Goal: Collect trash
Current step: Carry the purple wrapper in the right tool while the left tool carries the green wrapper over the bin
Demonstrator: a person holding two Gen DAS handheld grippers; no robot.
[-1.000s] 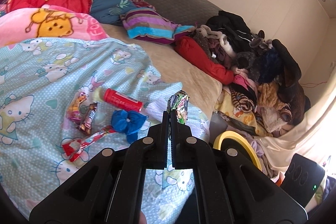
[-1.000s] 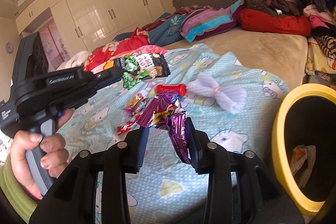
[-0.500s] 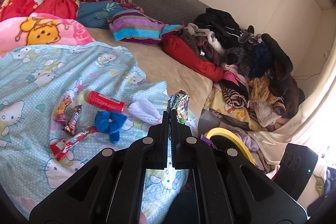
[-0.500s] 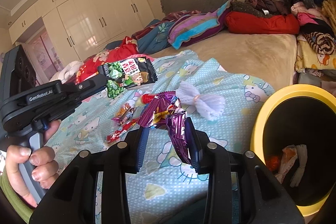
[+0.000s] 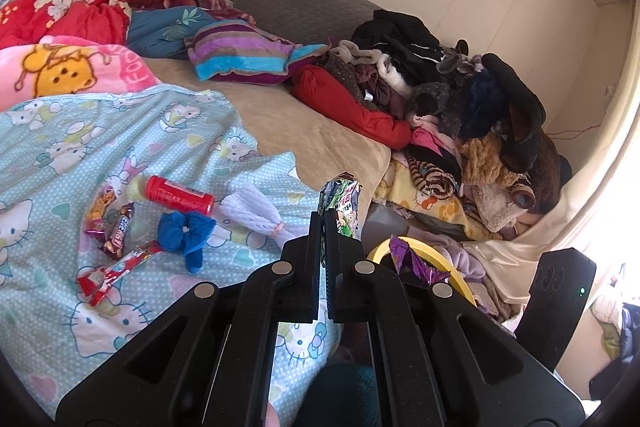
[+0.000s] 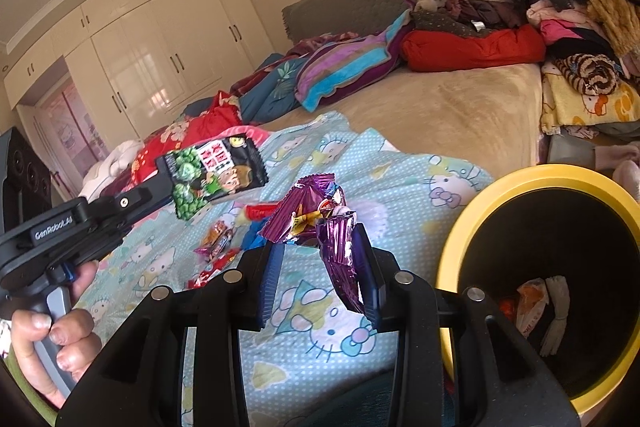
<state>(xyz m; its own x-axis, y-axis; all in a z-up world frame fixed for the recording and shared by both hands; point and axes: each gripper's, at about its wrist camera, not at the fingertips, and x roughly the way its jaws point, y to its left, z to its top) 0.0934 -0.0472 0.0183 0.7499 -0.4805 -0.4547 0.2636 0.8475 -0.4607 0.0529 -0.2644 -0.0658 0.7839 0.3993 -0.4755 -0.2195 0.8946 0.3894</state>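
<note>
My left gripper [image 5: 323, 223] is shut on a green and black snack packet [image 5: 341, 201] that stands up from its tips. In the right wrist view the same packet [image 6: 212, 175] hangs over the cartoon-cat blanket [image 6: 400, 167], held out from the left. My right gripper [image 6: 318, 247] is shut on a crumpled purple wrapper [image 6: 316, 215], just left of the yellow-rimmed bin [image 6: 460, 227]. The purple wrapper [image 5: 412, 263] shows by the bin rim [image 5: 436, 255] in the left wrist view. The bin holds some trash [image 6: 532, 303].
A red tube [image 5: 180, 195], several candy wrappers [image 5: 116, 231], a blue scrunchie [image 5: 186, 231] and a white scrunchie [image 5: 256, 211] lie on the blanket. A pile of clothes [image 5: 460, 107] covers the bed's far right. A hand [image 6: 52, 339] grips the left handle.
Both grippers have moved toward the bin with their wrappers. The bin looms larger in the right wrist view, and the purple wrapper has come into the left wrist view.
</note>
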